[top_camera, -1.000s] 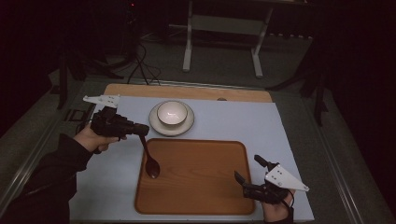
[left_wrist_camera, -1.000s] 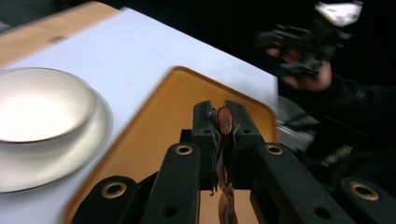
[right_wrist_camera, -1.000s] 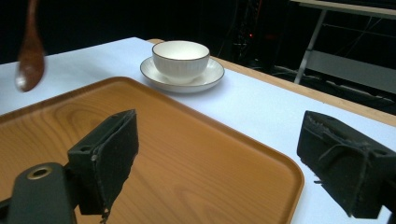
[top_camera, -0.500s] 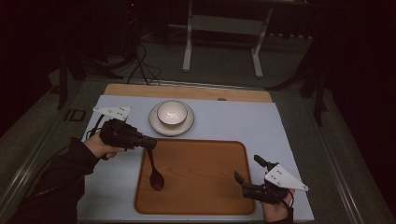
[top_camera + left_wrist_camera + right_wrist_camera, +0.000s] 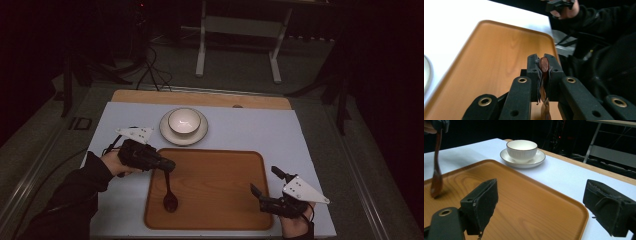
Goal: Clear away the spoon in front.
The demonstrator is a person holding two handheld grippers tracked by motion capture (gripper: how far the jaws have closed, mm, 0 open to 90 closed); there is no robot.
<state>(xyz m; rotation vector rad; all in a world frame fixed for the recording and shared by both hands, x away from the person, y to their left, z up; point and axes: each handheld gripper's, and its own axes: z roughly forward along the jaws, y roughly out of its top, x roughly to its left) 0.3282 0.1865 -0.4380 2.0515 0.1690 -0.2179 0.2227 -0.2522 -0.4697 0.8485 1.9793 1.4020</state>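
A dark wooden spoon [image 5: 168,192] hangs upright over the left part of the wooden tray [image 5: 220,195], its bowl end low at the tray's surface. My left gripper [image 5: 167,165] is shut on the top of the spoon's handle. In the left gripper view the handle's end [image 5: 544,64] is pinched between the two pads [image 5: 535,67] of the left gripper [image 5: 542,62]. My right gripper [image 5: 265,181] rests open at the tray's near right corner, nothing between its jaws. From the right gripper view [image 5: 544,207] the spoon [image 5: 436,177] shows at far left, tip on or just above the tray [image 5: 524,202].
A white bowl [image 5: 183,121] sits on a white saucer [image 5: 197,137] on the pale mat [image 5: 280,135] just beyond the tray. A wooden table edge [image 5: 200,97] runs behind the mat. Cables and a stand's legs lie on the floor farther back.
My left gripper has sunk and come toward the near side with the spoon, whose bowl end now sits lower and nearer on the tray. The right gripper has stayed still.
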